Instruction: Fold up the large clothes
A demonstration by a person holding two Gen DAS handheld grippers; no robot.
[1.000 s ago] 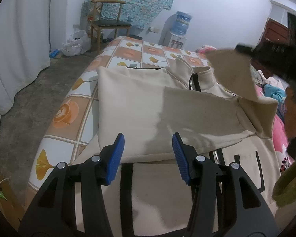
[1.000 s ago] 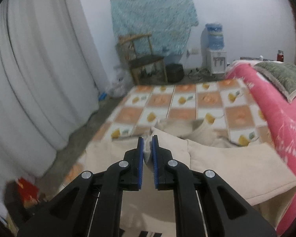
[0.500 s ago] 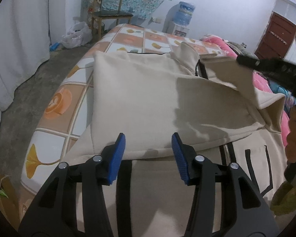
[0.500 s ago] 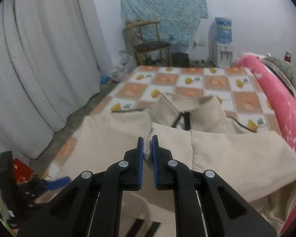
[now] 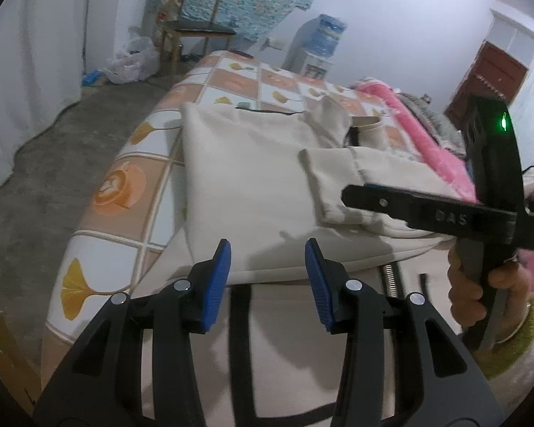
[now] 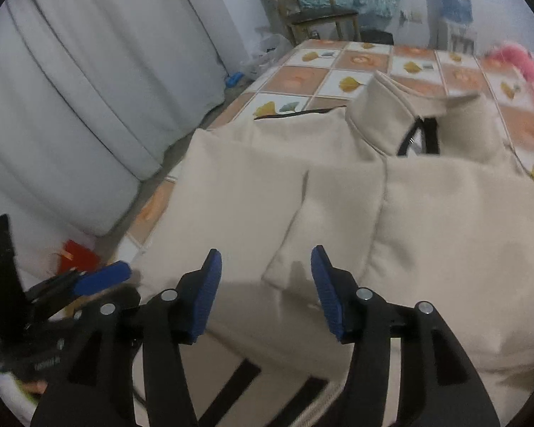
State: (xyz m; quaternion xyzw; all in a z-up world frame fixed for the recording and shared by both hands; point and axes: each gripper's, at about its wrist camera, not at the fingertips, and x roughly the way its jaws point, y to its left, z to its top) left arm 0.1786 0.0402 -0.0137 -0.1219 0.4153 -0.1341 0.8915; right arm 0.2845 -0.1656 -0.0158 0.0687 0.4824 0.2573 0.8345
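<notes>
Jacket (image 5: pixel 252 185) hem cut off by the lower edge; water dispenser (image 6: pixel 454 3) motion-blurred.

Both wrist views look steeply down, close over the beige jacket (image 5: pixel 252 185) on the bed (image 5: pixel 124 185); both share its collar (image 6: pixel 384 121) and the chair (image 6: pixel 313 3) at frame top.

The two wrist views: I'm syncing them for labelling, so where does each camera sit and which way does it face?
Left wrist: rides the left tool, looking down across the beige jacket on the bed; jaws closing, nothing between; the right tool and its hand show.
Right wrist: rides the right tool, above the folded sleeve; jaws opening, sleeve released; the left tool shows at lower left.
Shared: jacket, checkered bedsheet, wooden chair.
</notes>
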